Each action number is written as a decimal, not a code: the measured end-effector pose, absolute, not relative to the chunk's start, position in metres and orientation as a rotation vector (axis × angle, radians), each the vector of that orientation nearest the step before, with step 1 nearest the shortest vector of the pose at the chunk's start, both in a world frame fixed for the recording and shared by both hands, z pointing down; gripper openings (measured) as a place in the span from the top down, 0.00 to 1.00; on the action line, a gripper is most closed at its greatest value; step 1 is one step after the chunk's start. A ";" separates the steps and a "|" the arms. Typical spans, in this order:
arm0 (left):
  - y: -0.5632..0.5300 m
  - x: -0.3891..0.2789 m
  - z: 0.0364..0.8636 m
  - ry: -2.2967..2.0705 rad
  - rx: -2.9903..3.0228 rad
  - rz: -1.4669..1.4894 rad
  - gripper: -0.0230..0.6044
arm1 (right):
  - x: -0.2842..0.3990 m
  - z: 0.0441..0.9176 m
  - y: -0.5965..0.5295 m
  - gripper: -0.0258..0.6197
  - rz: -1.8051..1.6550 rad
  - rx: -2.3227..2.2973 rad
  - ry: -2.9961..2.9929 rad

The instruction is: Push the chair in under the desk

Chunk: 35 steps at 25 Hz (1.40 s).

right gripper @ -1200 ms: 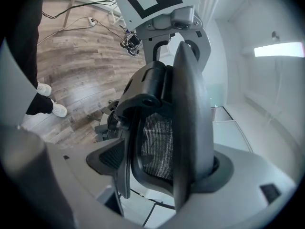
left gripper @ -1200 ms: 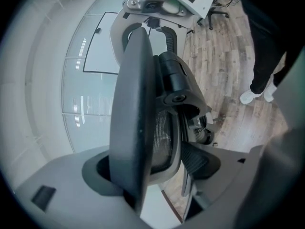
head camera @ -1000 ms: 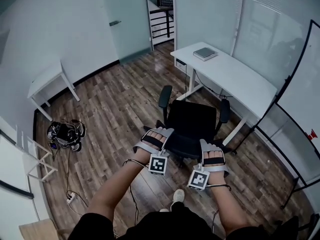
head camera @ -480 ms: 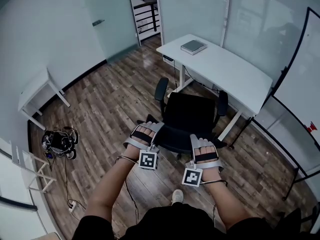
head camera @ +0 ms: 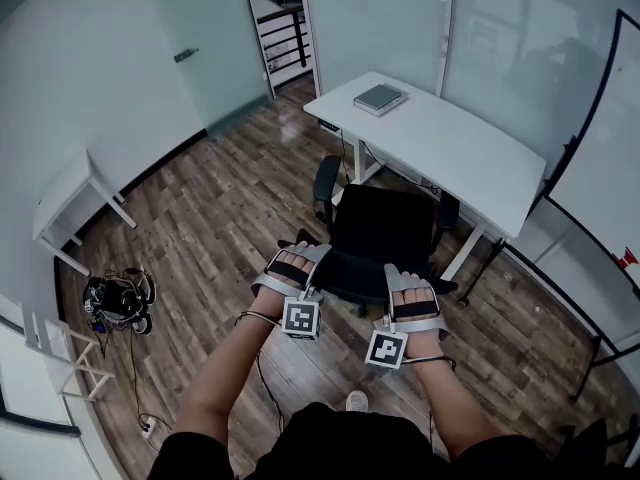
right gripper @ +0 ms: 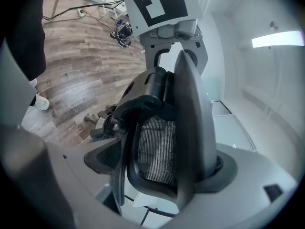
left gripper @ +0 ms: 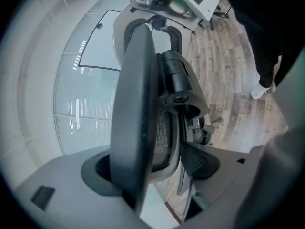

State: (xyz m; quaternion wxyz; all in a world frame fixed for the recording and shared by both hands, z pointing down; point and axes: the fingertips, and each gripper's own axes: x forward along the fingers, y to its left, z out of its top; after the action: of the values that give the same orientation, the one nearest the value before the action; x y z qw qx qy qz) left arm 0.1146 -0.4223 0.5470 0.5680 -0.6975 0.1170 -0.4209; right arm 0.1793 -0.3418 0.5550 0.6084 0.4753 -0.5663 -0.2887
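- The desk (head camera: pixel 455 158) is long and white. It runs from upper left to lower right in the head view, with glass walls (head camera: pixel 400 28) behind it and a flat grey box (head camera: pixel 380 98) on its far left end.
- A small white table (head camera: pixel 65 193) stands well apart against the left wall. A dark tangle of gear (head camera: pixel 118 300) lies on the wood floor (head camera: pixel 215 208) near it.
- Nothing lies on the floor between the chair (head camera: pixel 385 238) and the desk. The desk's two white legs (head camera: pixel 462 253) stand to either side of the chair's path.
- The black chair stands just beside the desk's near long edge. Its seat faces the desk and its back is towards the person.
- The top edge of the chair's back runs roughly parallel to the desk's long side. One armrest (head camera: pixel 325 183) is on the left and the other is close to the desk edge on the right.
- The left gripper (head camera: pixel 293 260) is clamped on the left part of the back's top rim. In the left gripper view the dark rim sits squeezed between both jaws.
- The right gripper (head camera: pixel 410 290) is likewise closed on the right part of the rim, with the mesh panel just beside its jaws.
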 end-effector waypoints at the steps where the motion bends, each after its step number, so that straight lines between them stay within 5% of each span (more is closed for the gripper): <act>1: -0.428 0.119 0.543 0.283 -1.631 -0.985 0.38 | 0.184 0.555 -0.347 0.26 -0.667 1.098 -1.304; 6: -0.455 0.142 0.540 0.252 -1.601 -0.964 0.37 | 0.205 0.558 -0.373 0.27 -0.641 1.097 -1.303; 9: -0.462 0.149 0.543 0.193 -1.570 -0.918 0.38 | 0.208 0.562 -0.380 0.37 -0.626 1.072 -1.315; 35: -0.624 0.166 0.538 -0.011 -1.578 -0.640 0.37 | 0.206 0.548 -0.538 0.48 -0.433 1.251 -1.100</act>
State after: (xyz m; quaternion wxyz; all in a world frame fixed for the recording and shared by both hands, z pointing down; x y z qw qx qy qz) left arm 0.1656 -0.6243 0.5383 0.6589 -0.6971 -0.0049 -0.2826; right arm 0.2063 -0.5378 0.5484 0.6520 0.5512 -0.4844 -0.1908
